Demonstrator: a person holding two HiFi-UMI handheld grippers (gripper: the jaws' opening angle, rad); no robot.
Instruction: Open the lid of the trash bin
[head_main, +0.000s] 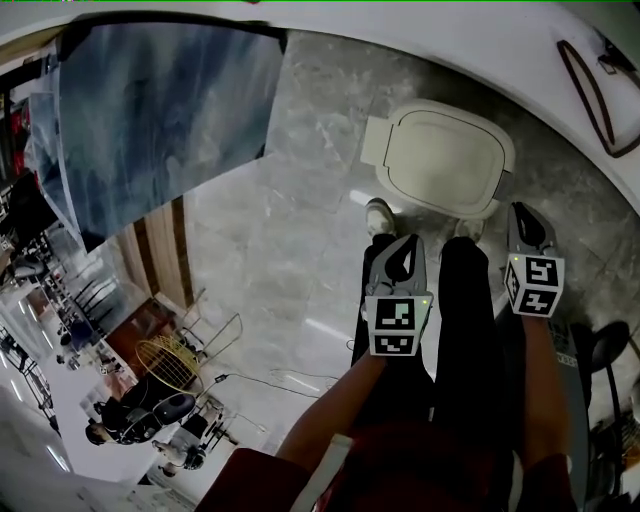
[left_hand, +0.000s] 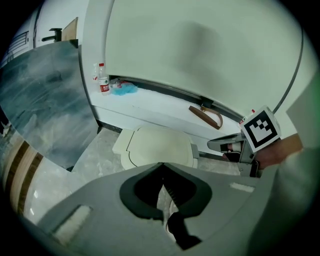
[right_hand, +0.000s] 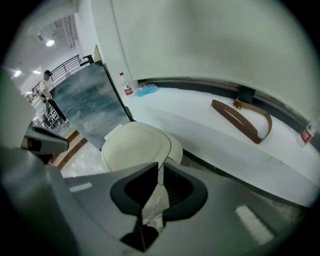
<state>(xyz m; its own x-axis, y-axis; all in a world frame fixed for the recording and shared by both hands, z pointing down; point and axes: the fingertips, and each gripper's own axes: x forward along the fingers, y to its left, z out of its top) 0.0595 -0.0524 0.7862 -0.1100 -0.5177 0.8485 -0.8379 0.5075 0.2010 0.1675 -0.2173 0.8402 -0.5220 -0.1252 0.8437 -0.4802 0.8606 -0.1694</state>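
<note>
The trash bin (head_main: 440, 160) stands on the gray stone floor (head_main: 290, 260), in the upper middle of the head view, a bit to the right. It is cream colored with round corners. Its lid (head_main: 445, 155) lies flat and shut. A long white ledge (head_main: 470, 50) runs along just behind the bin.

The left claw (head_main: 399, 243) is in the lower middle of the head view, and the right claw (head_main: 524, 210) is to the right of it. Both point down toward the bin, and neither one touches it. A person's shoes (head_main: 380, 215) stand on the floor close in front of the bin.

In the left gripper view, the left claw (left_hand: 161, 164) has its two tips pressed together. It holds nothing. The bin sits just above the tips in that picture.

In the right gripper view, the right claw (right_hand: 157, 166) is open only a thin crack. A bit of the cream lid shows through the crack. Nothing is inside the claw.

A brown strap (right_hand: 245, 117) lies on the white ledge at the right. A small bottle (right_hand: 126, 85) and a blue thing (right_hand: 146, 90) sit farther along the ledge, at the upper left. A big gray-blue board (head_main: 160, 110) leans at the upper left of the head view.
</note>
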